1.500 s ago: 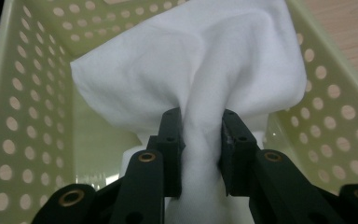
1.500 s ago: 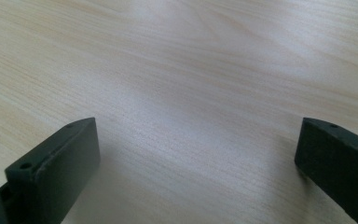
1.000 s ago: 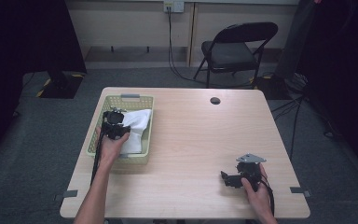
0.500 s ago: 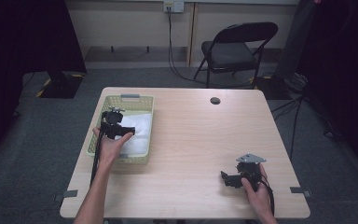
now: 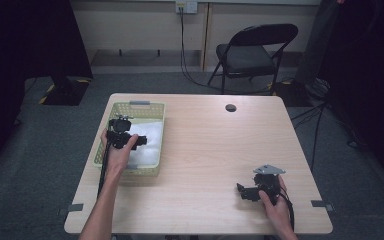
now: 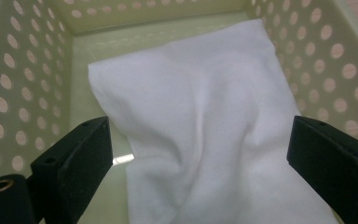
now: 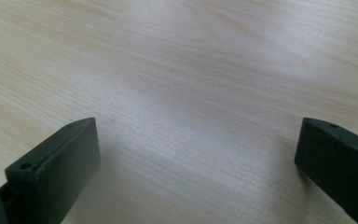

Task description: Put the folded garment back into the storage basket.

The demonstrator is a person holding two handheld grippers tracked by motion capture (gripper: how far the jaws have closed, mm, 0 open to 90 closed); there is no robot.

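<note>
In basket (image 6: 37, 70): white cloth (image 6: 200, 140), soft, light, limp; best pinched at a raised fold. Left fingers (image 6: 74, 158) just opened, off cloth; right gripper (image 5: 247, 192) released.

One desk (image 5: 200, 150), one perforated basket (image 5: 130, 107), one white cloth (image 5: 147, 145), two hand-held grippers, left (image 5: 142, 141) and right (image 5: 241, 191), one folding chair (image 5: 250, 52) behind.

The left hand-held gripper (image 5: 139, 141) has just opened its jaws, letting go of the crumpled white cloth (image 5: 147, 145), which now lies flatter inside the pale yellow perforated plastic basket (image 5: 139, 105).
</note>
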